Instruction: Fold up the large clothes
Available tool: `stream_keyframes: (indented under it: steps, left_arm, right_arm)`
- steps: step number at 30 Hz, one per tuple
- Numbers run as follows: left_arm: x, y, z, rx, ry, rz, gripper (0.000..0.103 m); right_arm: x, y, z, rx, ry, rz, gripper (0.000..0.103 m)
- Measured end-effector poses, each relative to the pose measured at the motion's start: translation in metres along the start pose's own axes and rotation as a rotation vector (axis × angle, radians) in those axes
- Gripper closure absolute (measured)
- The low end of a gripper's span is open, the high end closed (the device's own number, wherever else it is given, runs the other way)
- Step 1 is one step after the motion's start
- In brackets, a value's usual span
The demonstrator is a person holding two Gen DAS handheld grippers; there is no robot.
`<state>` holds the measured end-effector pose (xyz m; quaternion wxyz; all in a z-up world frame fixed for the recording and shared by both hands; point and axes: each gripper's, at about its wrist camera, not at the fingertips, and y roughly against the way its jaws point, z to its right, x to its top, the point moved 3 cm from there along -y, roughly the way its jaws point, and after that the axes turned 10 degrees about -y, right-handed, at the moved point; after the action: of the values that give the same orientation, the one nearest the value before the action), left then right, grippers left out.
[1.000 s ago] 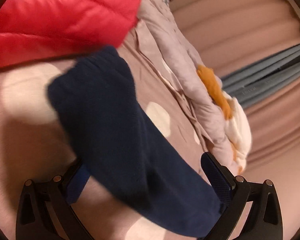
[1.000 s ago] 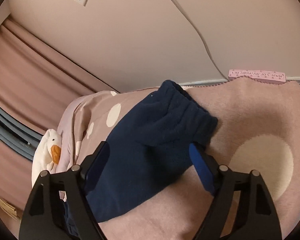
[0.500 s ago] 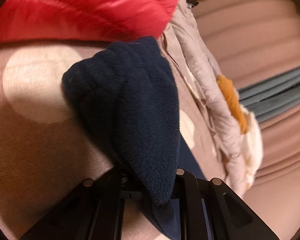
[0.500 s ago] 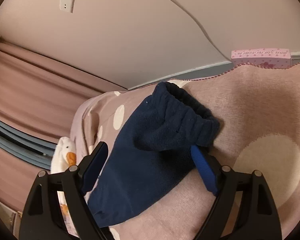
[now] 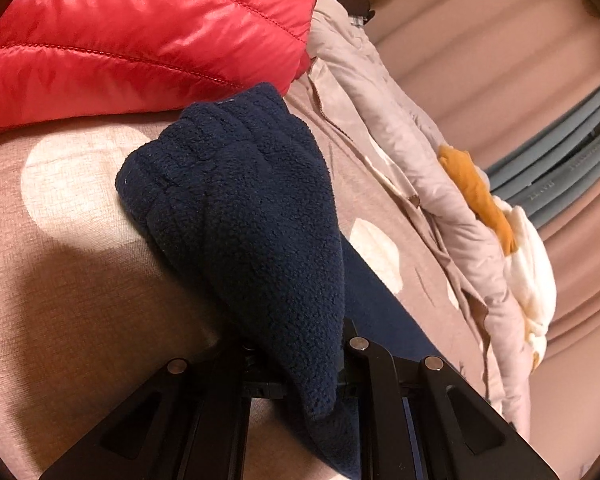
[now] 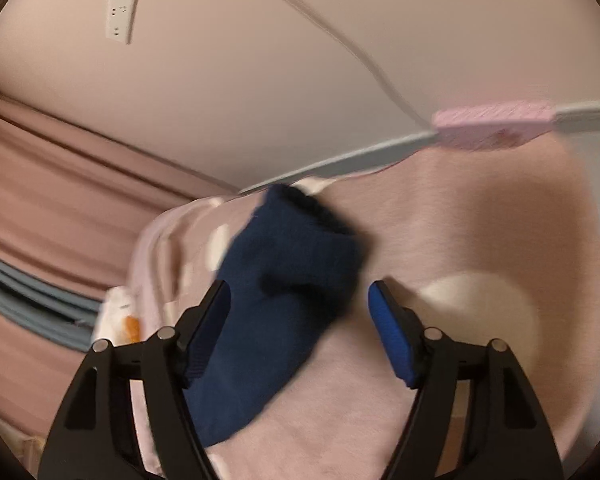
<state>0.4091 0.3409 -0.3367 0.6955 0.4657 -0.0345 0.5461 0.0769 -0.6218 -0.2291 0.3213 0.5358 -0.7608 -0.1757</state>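
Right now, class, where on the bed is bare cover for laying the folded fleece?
Bare cover lies below the red jacket, left of the navy fleece. The duvet and plush toy crowd the right.

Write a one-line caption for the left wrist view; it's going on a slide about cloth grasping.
Left gripper shut on a navy fleece garment lying on a polka-dot bedspread, red puffer jacket behind.

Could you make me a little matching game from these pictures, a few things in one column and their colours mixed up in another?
Things:
1. fleece garment
2. puffer jacket
3. power strip
4. box

Colours:
A. white
B. pink
C. navy blue
D. red

Pairs: 1-C, 2-D, 3-A, 4-B
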Motion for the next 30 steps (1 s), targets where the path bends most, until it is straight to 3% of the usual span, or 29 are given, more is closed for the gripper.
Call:
stream_keyframes:
  steps: [3, 6, 9, 10, 11, 12, 13, 16, 19, 22, 27, 30]
  left_arm:
    - [0.000, -0.001, 0.002, 0.002, -0.006, 0.006, 0.087]
    - [0.000, -0.002, 0.002, 0.007, -0.010, 0.006, 0.087]
    - [0.000, -0.002, 0.002, 0.003, -0.007, 0.006, 0.087]
    - [0.000, -0.002, 0.002, 0.001, -0.005, 0.006, 0.087]
    - [-0.001, 0.000, -0.001, -0.001, -0.004, 0.007, 0.087]
    - [-0.001, 0.000, -0.001, -0.002, -0.003, 0.006, 0.087]
    - [-0.001, 0.000, -0.001, -0.001, -0.003, 0.006, 0.087]
    - [0.000, -0.001, -0.001, -0.003, -0.002, 0.003, 0.087]
    - [0.001, 0.000, -0.003, -0.009, 0.008, 0.004, 0.087]
    - [0.002, 0.001, 0.006, 0.018, -0.018, -0.003, 0.087]
    - [0.005, 0.006, 0.019, 0.117, -0.052, -0.042, 0.086]
    - [0.004, 0.028, 0.028, 0.211, -0.072, 0.024, 0.086]
  right_arm:
    - [0.007, -0.001, 0.007, -0.009, -0.007, 0.024, 0.027]
    - [0.012, -0.017, 0.006, 0.047, -0.043, 0.009, 0.026]
    - [0.006, -0.039, -0.016, 0.085, 0.017, -0.010, 0.031]
    - [0.003, -0.047, -0.021, 0.078, 0.043, -0.019, 0.040]
    - [-0.002, -0.054, -0.027, 0.048, 0.075, -0.015, 0.069]
    - [-0.005, -0.061, -0.031, -0.010, 0.085, -0.011, 0.083]
    - [-0.008, -0.065, -0.032, -0.038, 0.072, -0.017, 0.088]
    - [-0.013, -0.058, -0.054, 0.067, 0.052, -0.015, 0.090]
    - [-0.029, -0.042, -0.109, 0.120, 0.208, -0.014, 0.090]
    - [-0.067, -0.027, -0.178, 0.194, 0.379, -0.032, 0.090]
    - [-0.172, -0.015, -0.285, 0.376, 0.560, -0.106, 0.090]
    - [-0.250, -0.022, -0.326, 0.353, 0.664, -0.147, 0.090]
